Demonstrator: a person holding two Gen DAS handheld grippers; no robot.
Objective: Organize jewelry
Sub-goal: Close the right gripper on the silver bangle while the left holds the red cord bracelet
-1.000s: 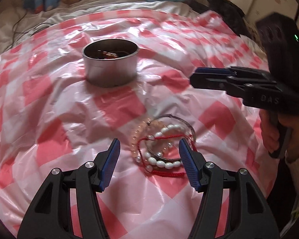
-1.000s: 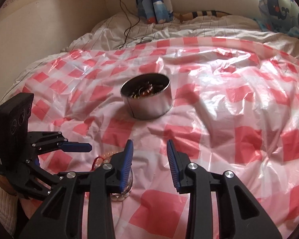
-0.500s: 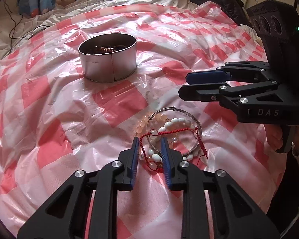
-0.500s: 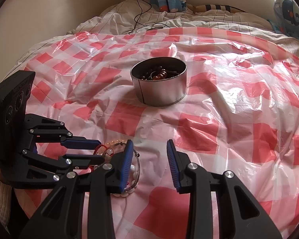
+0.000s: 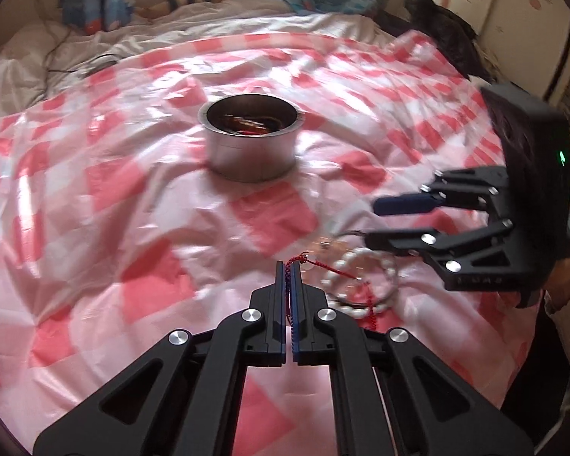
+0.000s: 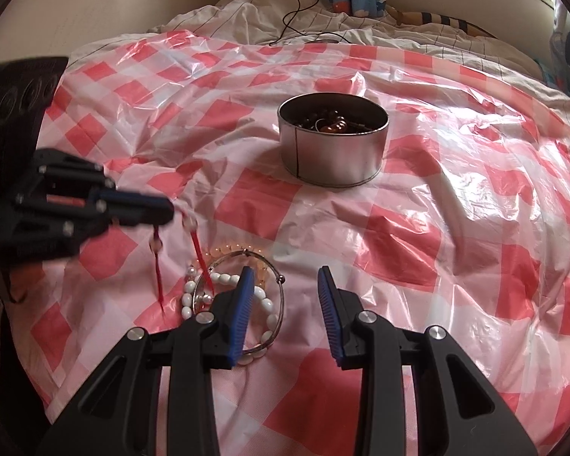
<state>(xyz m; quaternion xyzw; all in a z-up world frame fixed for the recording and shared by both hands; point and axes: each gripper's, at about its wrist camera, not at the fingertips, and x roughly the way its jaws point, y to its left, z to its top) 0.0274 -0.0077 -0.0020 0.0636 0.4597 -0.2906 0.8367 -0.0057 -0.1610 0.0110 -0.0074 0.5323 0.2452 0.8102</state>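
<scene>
Left gripper [image 5: 289,266]: pressed together at lower centre of the left view, pinching the red cord [image 5: 311,260]; a second earlier its jaws stood spread either side of the pile.
Red cord: lifted at the pinch, two strands hung down at left of the right view [image 6: 199,250], lower ends trailing into the pile. Earlier it lay flat across the pearls.
Right gripper [image 6: 285,277]: part spread, nothing between the pads, jaws easing slightly inward; it hovered over the pile's right edge at lower centre of its view. No contact seen.
Pile: pearl bracelet [image 6: 264,304], wire bangle [image 6: 281,304] and a peach bead string [image 6: 231,247] lay on the cloth [image 6: 456,228], lower left of centre in the right view, partly under the right gripper's left finger. Blurred in the left view.
Tin [image 6: 332,148]: upper centre, well apart from the pile, upright, open, dark beads and a ring already inside.
Meaning: cord secured, one piece started on its way; judged next, lift clear without dragging the pearls, carry to the tin.
Risk: cord looked threaded through the pearl loop; snag likely.
</scene>
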